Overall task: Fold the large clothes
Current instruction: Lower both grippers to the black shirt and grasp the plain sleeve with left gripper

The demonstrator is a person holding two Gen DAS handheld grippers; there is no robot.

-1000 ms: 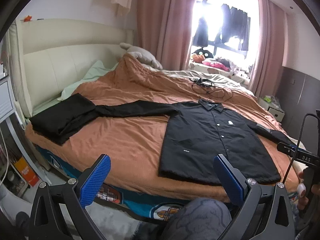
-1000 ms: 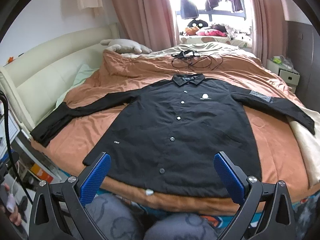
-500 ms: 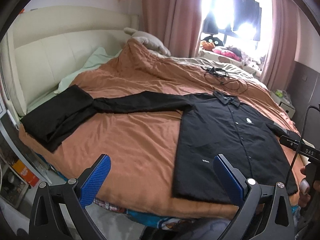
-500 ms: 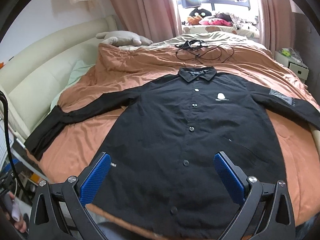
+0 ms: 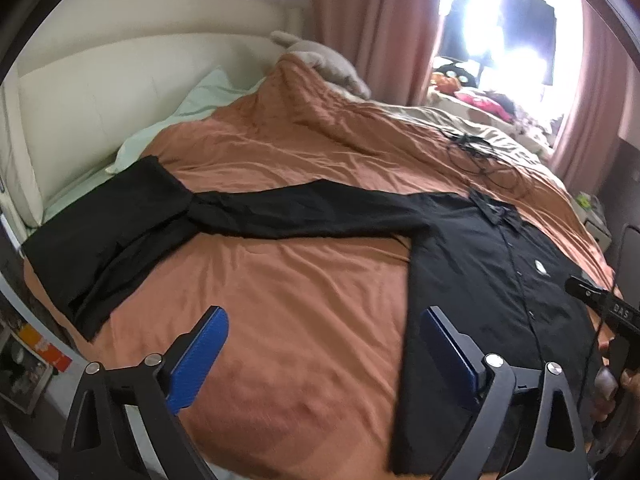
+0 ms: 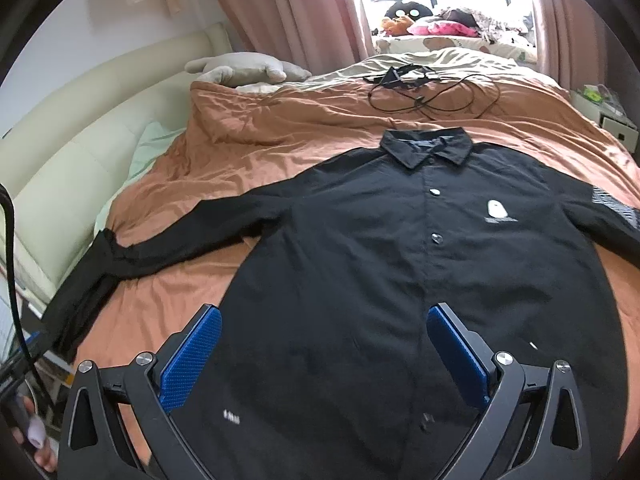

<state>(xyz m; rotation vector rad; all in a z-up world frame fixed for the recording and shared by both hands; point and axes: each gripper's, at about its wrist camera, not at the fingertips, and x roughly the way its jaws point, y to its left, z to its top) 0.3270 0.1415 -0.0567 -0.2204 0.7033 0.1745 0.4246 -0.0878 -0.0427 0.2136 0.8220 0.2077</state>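
A black shirt (image 6: pixel 400 280) is lying buttoned and spread flat on the bed's orange duvet (image 5: pixel 280 300). The left hand-held gripper (image 5: pixel 324 364) and right hand-held gripper (image 6: pixel 324 360) are hovering above it, jaws wide apart, gripping nothing.

Shirt (image 6: pixel 360 280) black, white chest logo, grey-striped patch on the sleeve at right edge. Duvet (image 5: pixel 280 300) rust orange, plain. Headboard (image 5: pixel 120 92) cream, upper left. Curtains (image 6: pixel 296 12) dusty pink. Tool pads (image 6: pixel 188 364) blue, dimpled texture; frames black. Cable (image 6: pixel 432 92) black.
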